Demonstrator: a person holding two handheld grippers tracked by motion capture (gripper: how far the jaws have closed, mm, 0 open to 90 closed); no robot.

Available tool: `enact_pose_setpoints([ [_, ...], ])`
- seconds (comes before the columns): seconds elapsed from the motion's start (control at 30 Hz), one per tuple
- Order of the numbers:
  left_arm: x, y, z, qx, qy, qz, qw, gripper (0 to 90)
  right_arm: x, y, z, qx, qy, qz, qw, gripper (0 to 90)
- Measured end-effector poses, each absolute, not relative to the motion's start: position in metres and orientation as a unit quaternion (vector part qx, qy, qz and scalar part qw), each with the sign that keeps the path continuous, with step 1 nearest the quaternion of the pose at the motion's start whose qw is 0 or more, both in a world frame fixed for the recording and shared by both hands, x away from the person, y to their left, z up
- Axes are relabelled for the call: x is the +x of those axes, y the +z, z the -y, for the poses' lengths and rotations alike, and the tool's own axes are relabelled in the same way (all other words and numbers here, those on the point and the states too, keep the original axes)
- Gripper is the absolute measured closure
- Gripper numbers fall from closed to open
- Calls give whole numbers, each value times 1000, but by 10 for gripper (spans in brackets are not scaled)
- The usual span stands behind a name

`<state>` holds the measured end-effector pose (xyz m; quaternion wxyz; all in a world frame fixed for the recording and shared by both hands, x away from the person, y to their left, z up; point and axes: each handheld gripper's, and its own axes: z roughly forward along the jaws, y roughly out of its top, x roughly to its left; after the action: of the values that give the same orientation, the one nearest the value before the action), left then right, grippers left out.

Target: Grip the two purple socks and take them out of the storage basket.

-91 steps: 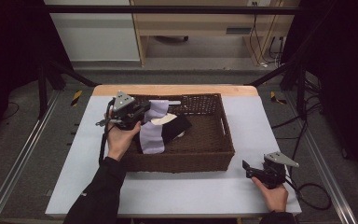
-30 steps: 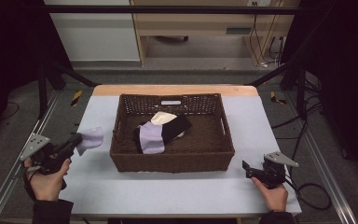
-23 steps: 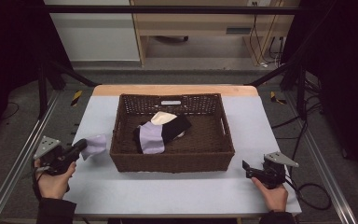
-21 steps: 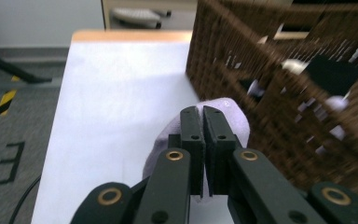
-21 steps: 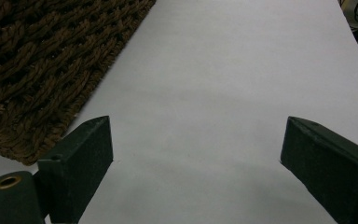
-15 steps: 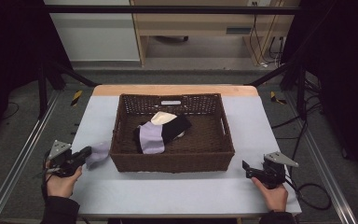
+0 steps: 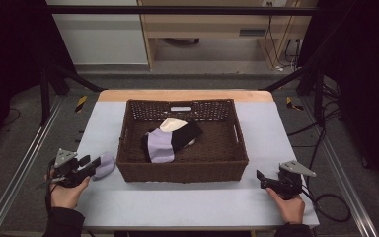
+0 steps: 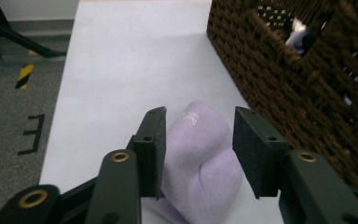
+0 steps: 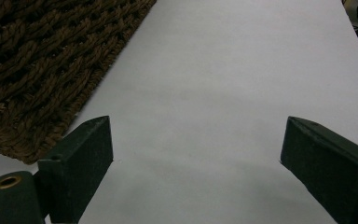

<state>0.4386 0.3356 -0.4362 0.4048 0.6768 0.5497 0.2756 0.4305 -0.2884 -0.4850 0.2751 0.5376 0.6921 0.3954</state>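
- The left gripper sits low at the left edge of the table, just outside the left wall of the basket, held in the person's left hand.
- Its jaws have just been opening; in the left gripper view the two black pads stand apart with a rolled lilac sock between them.
- The left pad lies against or very close to the sock's side, while a gap shows between the right pad and the sock, so the sock is not pinched.
- The lilac sock lies on the table surface, just beside the basket's left front corner, outside the basket.
- Inside the basket lie more socks in a small heap: a lilac one, a black one and a cream one.
- The right gripper rests on the table near the basket's right front corner, in the person's right hand.
- In the right gripper view its jaws stand wide apart over bare table, nothing between them, with the basket's corner off to the left.
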Motion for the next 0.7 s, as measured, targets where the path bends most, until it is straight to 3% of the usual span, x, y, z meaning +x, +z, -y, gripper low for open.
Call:
enact_pose_setpoints([
  [0.37, 425, -391, -323, 644, 307, -519, 470, 521, 430, -485, 289, 539, 395, -691, 275, 95],
  [0.7, 429, -354, -294, 646, 310, -480, 507, 501, 430, -485, 289, 541, 394, -689, 279, 95],
])
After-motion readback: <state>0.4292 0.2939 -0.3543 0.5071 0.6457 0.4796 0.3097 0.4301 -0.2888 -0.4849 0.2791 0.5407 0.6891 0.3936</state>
